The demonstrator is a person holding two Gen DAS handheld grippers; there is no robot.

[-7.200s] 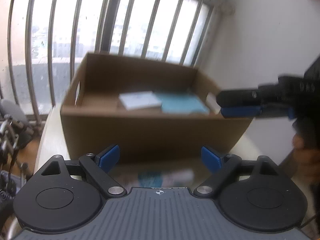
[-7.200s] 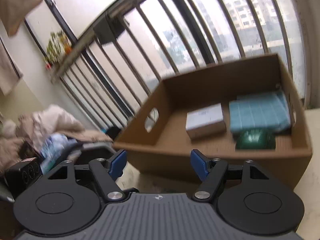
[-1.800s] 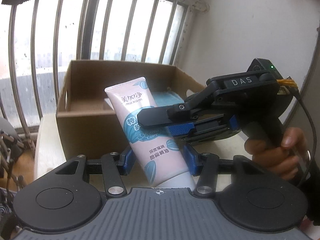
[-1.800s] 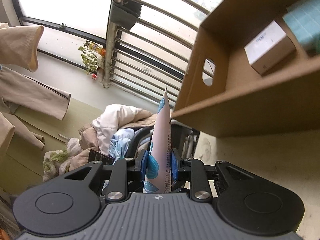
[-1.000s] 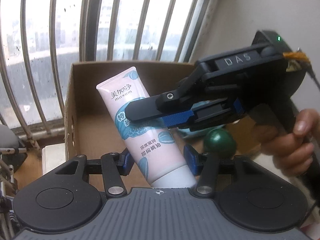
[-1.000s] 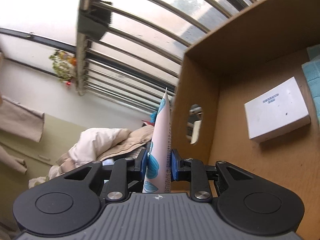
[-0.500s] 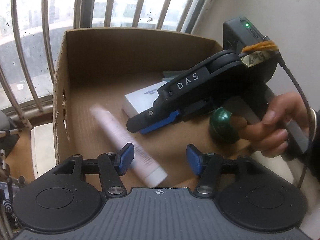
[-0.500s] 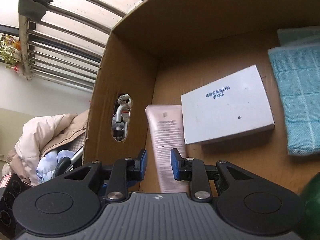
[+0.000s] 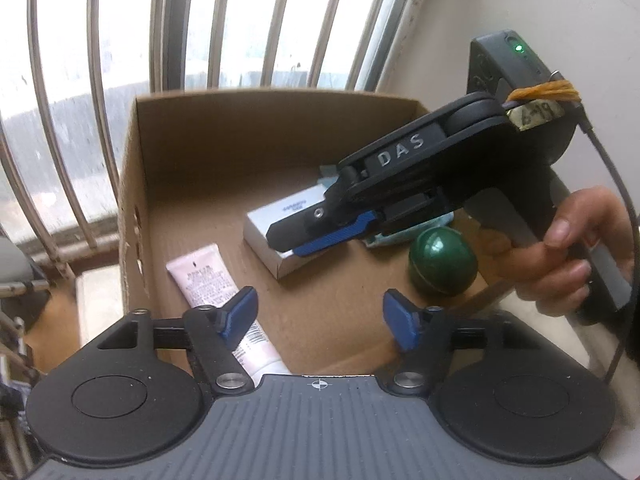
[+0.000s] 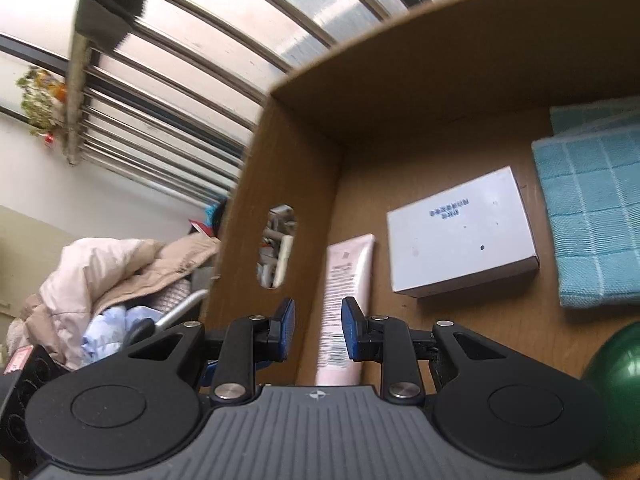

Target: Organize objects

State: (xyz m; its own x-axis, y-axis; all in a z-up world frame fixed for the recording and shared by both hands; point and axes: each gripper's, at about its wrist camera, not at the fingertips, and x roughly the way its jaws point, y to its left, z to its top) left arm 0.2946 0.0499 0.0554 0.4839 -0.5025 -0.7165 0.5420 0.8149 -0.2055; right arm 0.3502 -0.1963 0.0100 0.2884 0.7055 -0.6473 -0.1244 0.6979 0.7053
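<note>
The cardboard box [image 9: 132, 184] serves as the reference point. On its floor, close against the side wall with the handle cutout [image 10: 276, 246], the pink tube [image 10: 346, 292] lies flat, lengthwise along that wall, printed back face up. Just beside the tube, toward the box's middle, sits the white carton [image 10: 460, 240]; whether the two touch cannot be told. Beyond the carton, toward the opposite wall, lies the folded teal cloth [image 10: 596, 216], and the green ball [image 9: 442, 266] rests near the front edge on that same side. The left gripper [image 9: 318, 316] hangs over the front of the box, its jaws opening and already wide, nothing between them. The right gripper [image 10: 316, 328], gripped by a hand [image 9: 560, 256], is poised above the carton and tube, jaws at a narrow gap and empty.
</note>
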